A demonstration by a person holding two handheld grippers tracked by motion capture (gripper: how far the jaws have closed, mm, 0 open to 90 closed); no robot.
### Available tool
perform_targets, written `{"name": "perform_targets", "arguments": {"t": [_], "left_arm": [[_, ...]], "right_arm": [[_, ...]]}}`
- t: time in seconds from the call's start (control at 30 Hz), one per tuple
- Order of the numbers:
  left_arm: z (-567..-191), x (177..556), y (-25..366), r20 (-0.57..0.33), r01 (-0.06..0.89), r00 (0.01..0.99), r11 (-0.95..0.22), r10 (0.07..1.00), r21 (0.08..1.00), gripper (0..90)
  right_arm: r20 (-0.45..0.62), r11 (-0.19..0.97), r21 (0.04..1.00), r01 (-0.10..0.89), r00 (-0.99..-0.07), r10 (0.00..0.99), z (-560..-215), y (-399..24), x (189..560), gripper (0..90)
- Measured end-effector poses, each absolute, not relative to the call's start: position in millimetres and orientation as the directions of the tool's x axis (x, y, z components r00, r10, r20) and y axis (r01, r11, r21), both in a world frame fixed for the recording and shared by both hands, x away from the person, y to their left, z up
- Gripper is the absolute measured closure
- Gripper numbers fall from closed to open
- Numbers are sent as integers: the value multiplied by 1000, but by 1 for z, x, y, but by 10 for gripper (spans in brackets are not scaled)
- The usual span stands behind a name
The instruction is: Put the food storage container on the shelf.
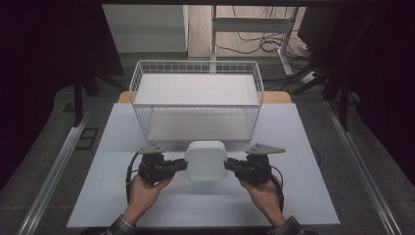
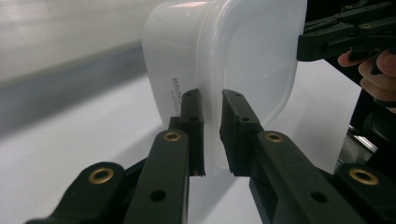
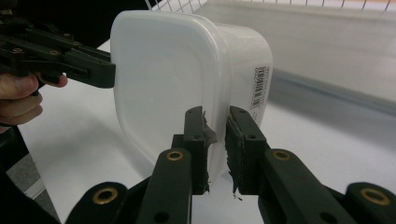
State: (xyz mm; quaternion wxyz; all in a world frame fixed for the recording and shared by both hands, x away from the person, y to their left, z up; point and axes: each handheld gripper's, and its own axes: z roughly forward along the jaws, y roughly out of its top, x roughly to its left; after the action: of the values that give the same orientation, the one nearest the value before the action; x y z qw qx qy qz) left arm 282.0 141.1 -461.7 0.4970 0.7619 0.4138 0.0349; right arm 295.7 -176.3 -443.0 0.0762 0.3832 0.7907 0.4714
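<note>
Both grippers, left [image 1: 182,165] and right [image 1: 229,165], were clamped on the rim of the white rounded plastic container [image 1: 206,160]; next, probably a level lift into the white wire basket [image 1: 196,70].

White wire basket [image 1: 195,100] with a white board inside, standing on the pale bench [image 1: 293,147]; cables [image 1: 254,44] on the floor behind.

The white plastic container [image 3: 187,70] bore a barcode label [image 3: 259,88] with digits too small to read on its side wall, and a small line of dark print [image 2: 176,88] on another wall was likewise illegible.
</note>
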Motion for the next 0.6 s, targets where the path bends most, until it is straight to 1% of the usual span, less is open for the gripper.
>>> {"name": "perform_targets", "arguments": {"t": [0.6], "left_arm": [[-415,300,150,-317,542,665,-145,676,828,801]], "right_arm": [[207,243,849,470,-718,664,-399,-169,316,781]]}}
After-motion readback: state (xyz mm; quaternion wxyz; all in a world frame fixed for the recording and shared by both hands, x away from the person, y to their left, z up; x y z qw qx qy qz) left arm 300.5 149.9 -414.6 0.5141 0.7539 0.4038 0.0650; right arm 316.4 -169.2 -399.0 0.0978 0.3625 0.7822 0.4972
